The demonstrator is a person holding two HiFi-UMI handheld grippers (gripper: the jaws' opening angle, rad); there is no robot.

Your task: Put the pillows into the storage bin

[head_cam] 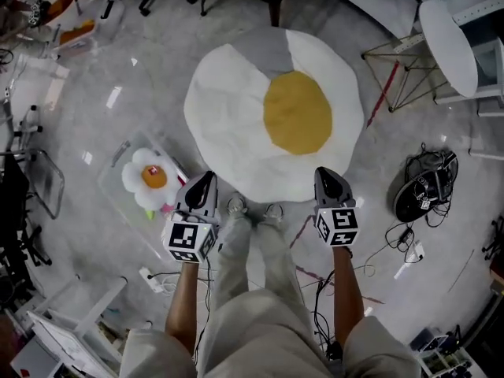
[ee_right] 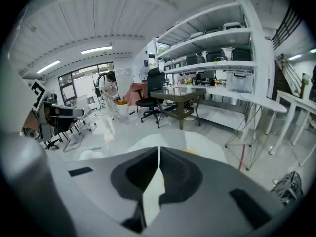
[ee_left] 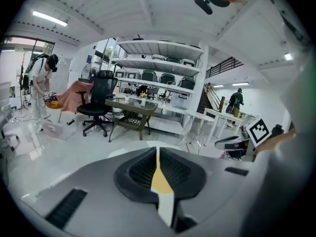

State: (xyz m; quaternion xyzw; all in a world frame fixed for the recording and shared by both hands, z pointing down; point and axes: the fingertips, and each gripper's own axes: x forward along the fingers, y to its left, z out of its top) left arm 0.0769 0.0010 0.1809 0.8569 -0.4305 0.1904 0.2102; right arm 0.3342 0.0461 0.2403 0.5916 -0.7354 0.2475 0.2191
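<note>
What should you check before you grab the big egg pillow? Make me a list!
1. Left gripper open: not ok, shut and empty.
2. Right gripper open: not ok, shut and empty.
3. Egg pillow lying free just ahead: ok.
4. Storage bin in sight: ok, at the left, with a flower pillow inside.
5. Room in the bin for the egg pillow: cannot tell.

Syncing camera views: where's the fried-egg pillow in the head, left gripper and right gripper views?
Head view: fried-egg pillow at centre, flat on the floor.
Left gripper view: only a yellow-and-white sliver, seen through the slit between the jaws, lower centre.
Right gripper view: its white edge at centre, just beyond the jaws.
Shared landmark: black office chair in both gripper views; not clear in the head view.
</note>
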